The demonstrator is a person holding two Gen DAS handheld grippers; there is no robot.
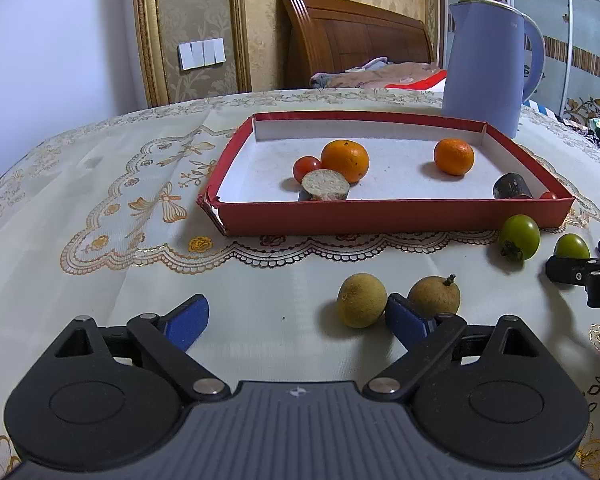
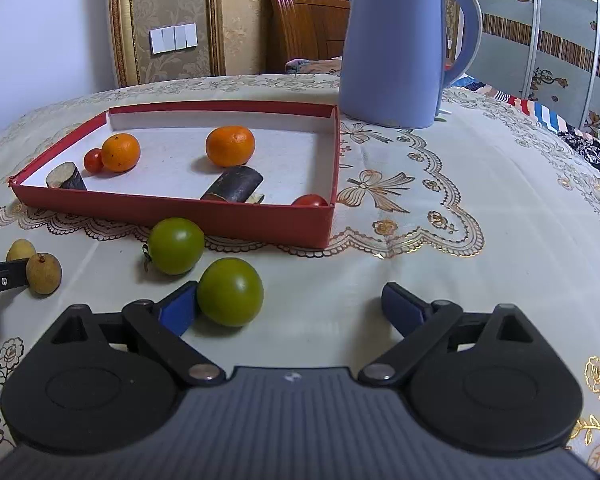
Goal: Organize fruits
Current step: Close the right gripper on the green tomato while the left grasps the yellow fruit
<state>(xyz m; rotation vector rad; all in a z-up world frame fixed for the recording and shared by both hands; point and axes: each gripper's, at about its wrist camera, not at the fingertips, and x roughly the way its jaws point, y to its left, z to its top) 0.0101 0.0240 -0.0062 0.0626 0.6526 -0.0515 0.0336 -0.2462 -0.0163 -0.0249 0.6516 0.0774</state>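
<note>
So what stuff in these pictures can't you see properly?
- Small red tomato, left wrist view: mostly hidden behind the red box front wall.
- Dark cut piece, right wrist view: its near end is hidden by that wall.
- Further longan, right wrist view: partly behind the left gripper's finger.
- Kettle, right wrist view: top cut off by the edge.

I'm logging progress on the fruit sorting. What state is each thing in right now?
Left gripper: open, empty.
Right gripper: open, empty.
Red box: open-topped, partly filled.
Two oranges: in the box.
Two red tomatoes: in the box.
Two cane pieces: lying in the box.
Two green tomatoes: on the cloth, outside.
Two longans: on the cloth, outside.
Kettle: upright, lid shut.
</note>
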